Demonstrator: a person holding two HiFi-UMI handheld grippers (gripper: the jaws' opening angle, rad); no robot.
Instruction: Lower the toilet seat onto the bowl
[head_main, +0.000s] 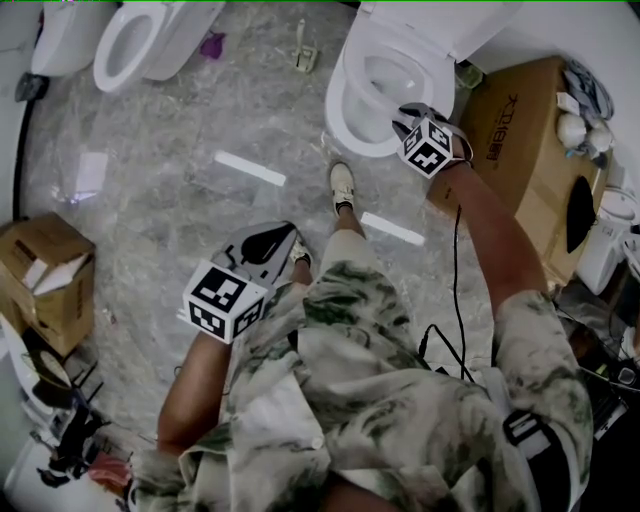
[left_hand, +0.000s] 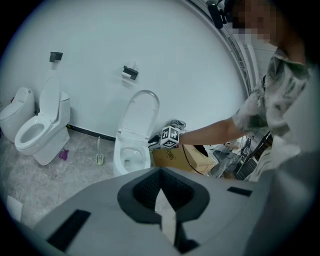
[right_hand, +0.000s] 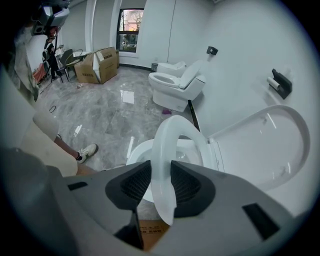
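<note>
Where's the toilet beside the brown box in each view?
Head view: toilet, top centre-right.
Left gripper view: just left of centre.
Right gripper view: centre and right, its seat between the right tongs.
Shared landmark: the second toilet, in all three.

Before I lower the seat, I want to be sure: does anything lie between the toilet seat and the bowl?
Nothing visible does. The toilet seat stands half-raised, gripped at its front edge by the right gripper. The rim of the bowl below it shows bare. The part of the rim behind the seat is hidden.
</note>
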